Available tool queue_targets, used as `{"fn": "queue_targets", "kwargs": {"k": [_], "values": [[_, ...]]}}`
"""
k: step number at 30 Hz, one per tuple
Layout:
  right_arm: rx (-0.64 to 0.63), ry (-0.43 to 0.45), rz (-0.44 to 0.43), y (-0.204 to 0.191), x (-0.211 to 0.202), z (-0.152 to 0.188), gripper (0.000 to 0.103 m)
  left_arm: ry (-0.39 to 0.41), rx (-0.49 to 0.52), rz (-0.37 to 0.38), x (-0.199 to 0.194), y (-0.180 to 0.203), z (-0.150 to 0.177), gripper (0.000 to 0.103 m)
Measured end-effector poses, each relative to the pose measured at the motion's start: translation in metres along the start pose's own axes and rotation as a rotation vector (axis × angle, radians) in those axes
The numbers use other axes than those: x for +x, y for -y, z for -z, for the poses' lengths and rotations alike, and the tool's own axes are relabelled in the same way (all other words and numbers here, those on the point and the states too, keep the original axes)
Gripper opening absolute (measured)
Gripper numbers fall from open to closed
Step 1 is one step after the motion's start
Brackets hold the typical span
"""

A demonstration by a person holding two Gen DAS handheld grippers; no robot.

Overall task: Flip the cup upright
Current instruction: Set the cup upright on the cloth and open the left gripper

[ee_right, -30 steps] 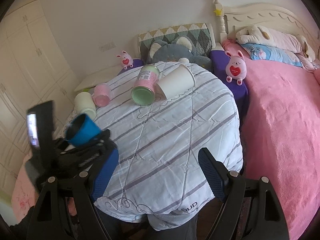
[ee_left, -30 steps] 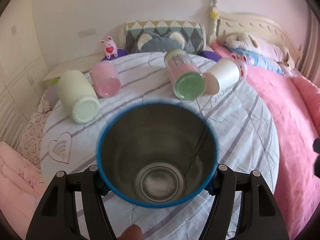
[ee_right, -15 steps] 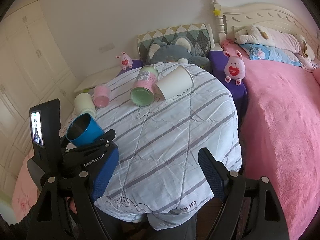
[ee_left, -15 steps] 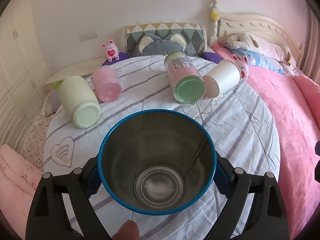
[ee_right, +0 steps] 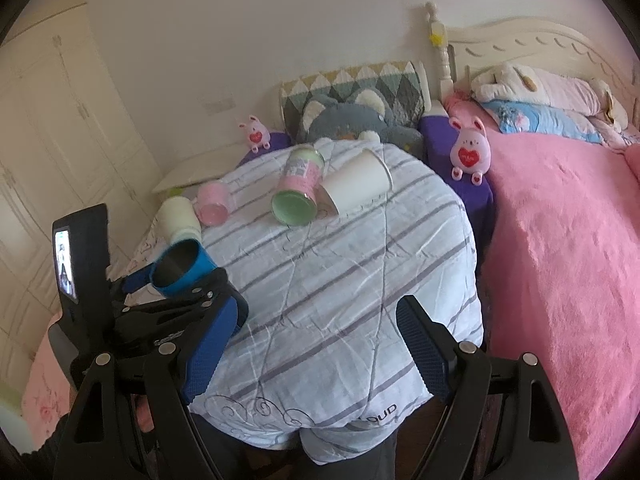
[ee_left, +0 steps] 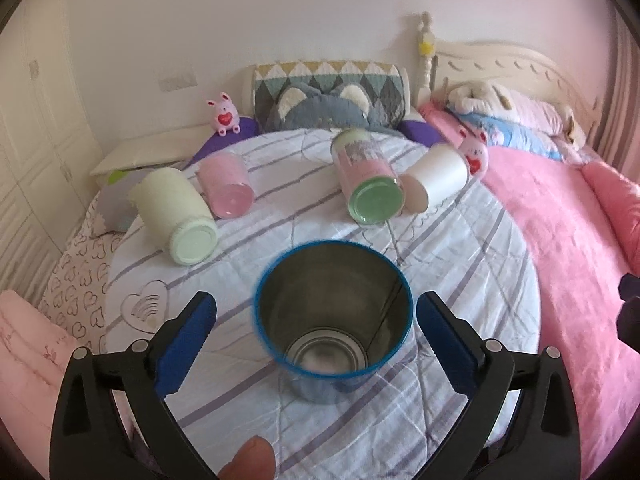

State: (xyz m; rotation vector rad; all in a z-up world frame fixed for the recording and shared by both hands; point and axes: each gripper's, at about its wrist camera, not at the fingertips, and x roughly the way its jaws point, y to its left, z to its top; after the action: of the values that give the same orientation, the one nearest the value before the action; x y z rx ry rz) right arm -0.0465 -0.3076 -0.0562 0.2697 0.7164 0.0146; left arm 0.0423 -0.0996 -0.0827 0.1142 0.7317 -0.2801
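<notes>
**Blue cup stands upright between the open left claw**

The blue cup [ee_left: 334,316] stands mouth-up on the striped cloth [ee_left: 460,280] that covers the round table, near the table's near-left side. Its steel inside and round bottom show plainly from the left wrist view. The left claw [ee_left: 316,312] is spread wide, with its blue pads on either side of the cup and a clear gap between each pad and the cup wall, so it holds nothing. In the right wrist view the same cup [ee_right: 182,268] appears at the left, a little tilted by the lens, with the left claw's black frame just beneath and beside it.

The right claw [ee_right: 320,348] hangs over the near edge of the table with its two fingers far apart and nothing between them.

Farther back on the cloth four other cups lie on their sides. At the far left are a cream cup [ee_left: 176,212] and a pink cup [ee_left: 226,188], just beside one another. Toward the far right lie a green-bottomed cup [ee_left: 368,180] and a white paper cup [ee_left: 438,176], touching or nearly so.

A pink bed [ee_left: 560,240] lies to the right of the table.
</notes>
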Motion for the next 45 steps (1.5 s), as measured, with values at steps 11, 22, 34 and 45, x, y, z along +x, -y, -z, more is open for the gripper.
{"fn": "queue_targets", "kwargs": {"k": [11,22,34,45], "values": [[-0.05,0.109,-0.017,-0.033,-0.037,-0.005,0.083,0.13,0.008,-0.044,-0.108,-0.039,-0.002,0.103],[-0.135,0.115,-0.031,-0.073,-0.058,0.016,0.083,0.034,0.009,-0.128,-0.154,-0.064,0.022,0.103],[-0.184,0.067,-0.039,-0.089,-0.053,0.031,0.083,-0.064,-0.07,-0.154,-0.154,-0.068,0.045,0.103],[-0.178,0.061,-0.038,-0.09,-0.052,0.033,0.083,-0.072,-0.072,-0.154,-0.151,-0.07,0.045,0.103]]}}
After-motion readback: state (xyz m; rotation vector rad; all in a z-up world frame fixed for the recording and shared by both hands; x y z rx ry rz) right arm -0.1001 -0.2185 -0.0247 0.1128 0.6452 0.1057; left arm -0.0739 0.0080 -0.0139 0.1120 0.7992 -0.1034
